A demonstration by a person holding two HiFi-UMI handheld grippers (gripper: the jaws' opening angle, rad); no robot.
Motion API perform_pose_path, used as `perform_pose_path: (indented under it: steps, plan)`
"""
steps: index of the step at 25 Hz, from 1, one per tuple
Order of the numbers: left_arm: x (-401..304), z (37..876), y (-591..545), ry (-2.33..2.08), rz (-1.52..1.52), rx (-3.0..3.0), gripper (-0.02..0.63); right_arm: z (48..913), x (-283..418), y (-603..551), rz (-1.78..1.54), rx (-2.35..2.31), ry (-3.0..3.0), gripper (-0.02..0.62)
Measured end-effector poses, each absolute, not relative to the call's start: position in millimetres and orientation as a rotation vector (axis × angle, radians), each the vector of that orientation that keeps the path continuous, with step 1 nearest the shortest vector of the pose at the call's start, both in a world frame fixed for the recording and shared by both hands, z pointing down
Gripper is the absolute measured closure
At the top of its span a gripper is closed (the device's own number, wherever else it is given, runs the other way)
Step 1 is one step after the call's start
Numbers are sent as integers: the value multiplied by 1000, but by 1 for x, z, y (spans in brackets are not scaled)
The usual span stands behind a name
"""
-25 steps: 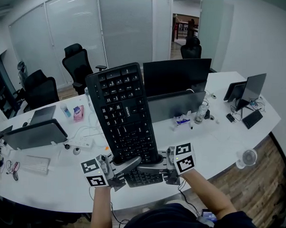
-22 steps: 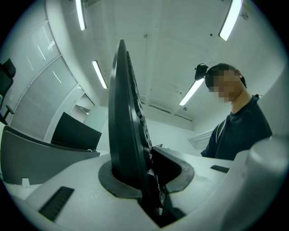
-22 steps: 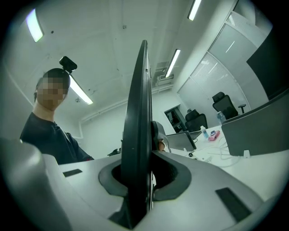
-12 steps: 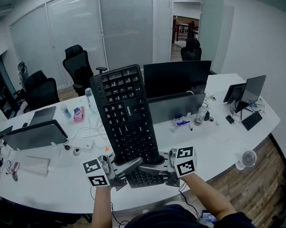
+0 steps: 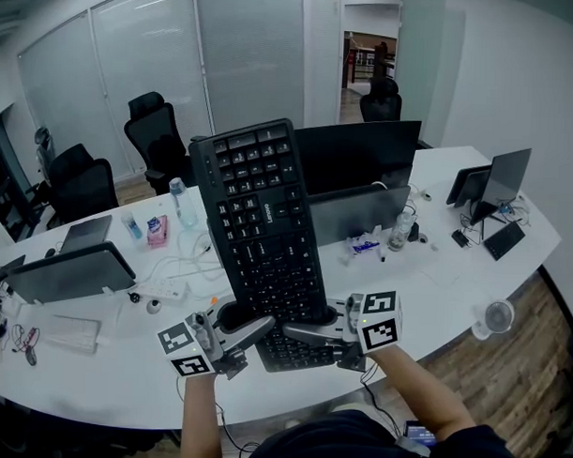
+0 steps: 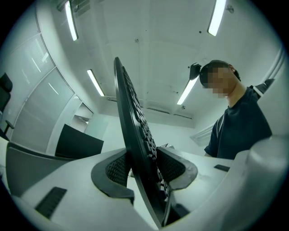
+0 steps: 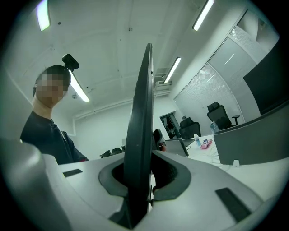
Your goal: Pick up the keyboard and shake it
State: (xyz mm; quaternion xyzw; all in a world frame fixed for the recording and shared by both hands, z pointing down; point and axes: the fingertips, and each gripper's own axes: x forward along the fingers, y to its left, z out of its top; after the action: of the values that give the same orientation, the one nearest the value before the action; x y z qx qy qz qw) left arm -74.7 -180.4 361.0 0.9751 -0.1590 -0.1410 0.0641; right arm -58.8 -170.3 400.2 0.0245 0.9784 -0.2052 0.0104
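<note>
Grey left claw: its jaws have just been opening. The keyboard's lower edge stands between them, keys against one pad. A sliver of light shows between its back and the other pad, so it reads as loosened, not clamped.
Grey right claw: closed tight on the same lower edge, both pads pressed to the board.
Black keyboard: lifted off the white counter and standing on end, keys toward the person, top leaning away toward the monitor.
Step in hand: probably the shake itself, or a re-grip within it.
Doing it well: clamp the left claw again before swinging, because with only one firm grip the long board could pivot or slip. Keep the shakes short and over the counter, clear of the dark monitor behind.
Containers: a clear bottle stands upright on the counter left of the keyboard. A second bottle stands to the right, by the monitor. Their contents are too small to tell.
</note>
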Motion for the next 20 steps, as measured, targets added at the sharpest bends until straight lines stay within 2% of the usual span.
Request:
perform_pose_path:
  steps: [8,20]
  plan:
    - [-123,369,-193,-859,-348,2971,417,396,-50,-187,-490,-110,3116,511]
    - [-135,360,-210,-1416,101,3045,325,383,-19,-230,-113,-640,3302,511]
